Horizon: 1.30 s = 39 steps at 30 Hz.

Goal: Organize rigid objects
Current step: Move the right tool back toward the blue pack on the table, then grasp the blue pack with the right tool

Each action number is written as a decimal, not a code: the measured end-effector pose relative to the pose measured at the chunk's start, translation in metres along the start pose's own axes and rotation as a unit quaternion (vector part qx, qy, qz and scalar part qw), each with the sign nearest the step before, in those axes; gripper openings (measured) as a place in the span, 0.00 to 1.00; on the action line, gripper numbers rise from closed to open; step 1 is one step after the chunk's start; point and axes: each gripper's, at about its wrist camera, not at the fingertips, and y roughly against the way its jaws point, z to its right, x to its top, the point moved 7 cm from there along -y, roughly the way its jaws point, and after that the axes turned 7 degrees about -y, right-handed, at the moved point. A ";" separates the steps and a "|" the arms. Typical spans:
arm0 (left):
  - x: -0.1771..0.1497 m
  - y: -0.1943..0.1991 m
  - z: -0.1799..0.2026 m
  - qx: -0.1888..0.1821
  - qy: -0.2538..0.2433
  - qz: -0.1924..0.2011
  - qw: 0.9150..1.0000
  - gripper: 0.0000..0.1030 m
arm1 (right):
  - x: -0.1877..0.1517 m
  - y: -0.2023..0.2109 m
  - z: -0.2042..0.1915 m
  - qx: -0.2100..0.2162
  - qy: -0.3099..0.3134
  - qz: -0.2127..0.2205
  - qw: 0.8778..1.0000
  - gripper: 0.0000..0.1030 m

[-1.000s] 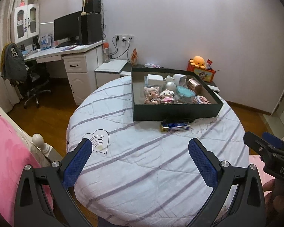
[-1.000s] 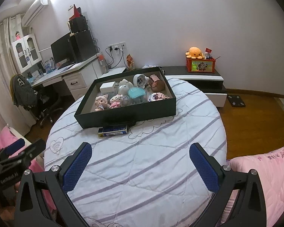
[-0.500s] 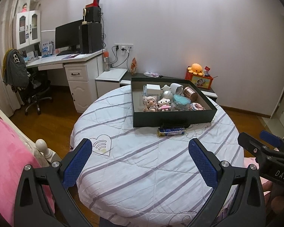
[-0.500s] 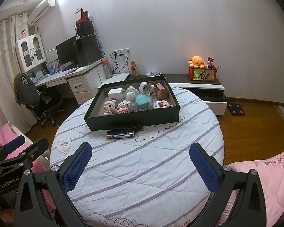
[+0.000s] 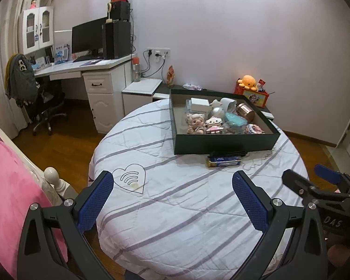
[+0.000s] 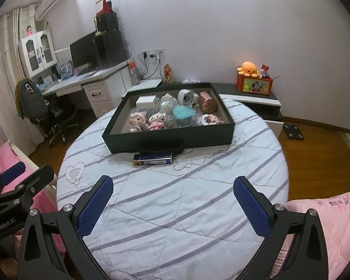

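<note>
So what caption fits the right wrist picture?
Open right claw above a striped round table, facing a toy-filled black box.

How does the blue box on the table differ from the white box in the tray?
The blue box lies flat on the tablecloth, outside the black tray and against its near wall; the white box sits inside, at the far left corner. The blue box is dark, long and low; the white box is pale and blockier. Both are rectangular.

Both wrist views now sit farther back from the black tray (image 5: 226, 143) than 1 s ago. The right gripper (image 5: 315, 182) appears lower in the left view. The round table (image 6: 175, 198) shows more fully.
</note>
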 end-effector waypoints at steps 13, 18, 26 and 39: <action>-0.008 -0.074 -0.036 0.013 0.024 -0.047 0.999 1.00 | -0.006 -0.108 -0.024 -0.016 0.006 -0.080 0.997 1.00; -0.011 -0.098 -0.043 0.012 0.026 -0.062 0.998 1.00 | -0.006 -0.148 -0.026 -0.016 -0.002 -0.104 0.994 1.00; -0.014 -0.126 -0.047 0.010 0.030 -0.082 0.996 1.00 | -0.005 -0.179 -0.034 -0.029 -0.005 -0.106 0.994 1.00; -0.014 -0.125 -0.031 0.004 0.022 -0.081 0.996 1.00 | -0.010 -0.163 -0.028 -0.011 0.025 -0.095 0.995 0.81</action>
